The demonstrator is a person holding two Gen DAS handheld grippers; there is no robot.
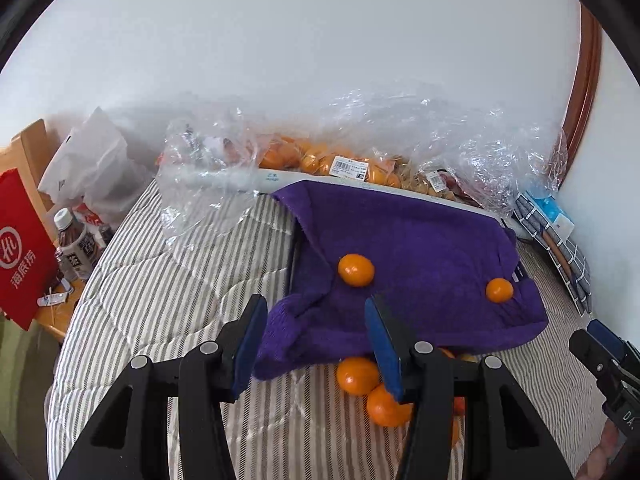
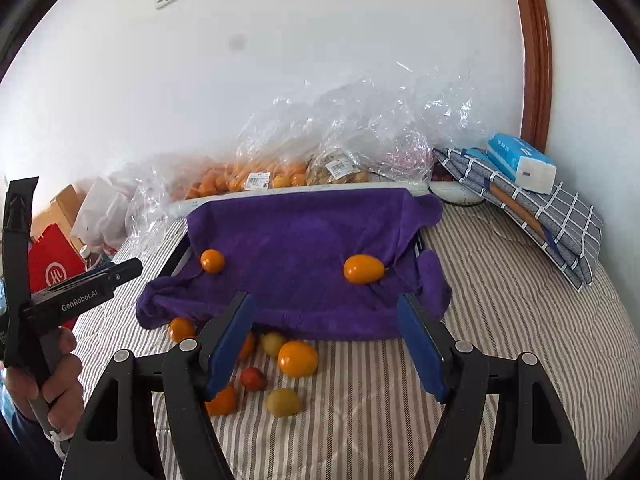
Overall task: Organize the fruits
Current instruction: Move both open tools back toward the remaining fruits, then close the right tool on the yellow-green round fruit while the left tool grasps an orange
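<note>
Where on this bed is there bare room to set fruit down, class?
The striped quilt right of the purple towel, up to the folded checked cloth, is bare. The towel's middle, between its two oranges, is free. Crowded: loose fruit before the towel; plastic bags behind.

Left gripper (image 1: 316, 320) and right gripper (image 2: 326, 316) both gape wide.

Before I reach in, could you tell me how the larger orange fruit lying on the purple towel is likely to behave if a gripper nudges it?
The larger orange fruit looks smooth and egg-shaped, so it would probably roll. The purple towel sags beneath it, which may slow it. Its glossy skin could slip between the right gripper pads.
</note>
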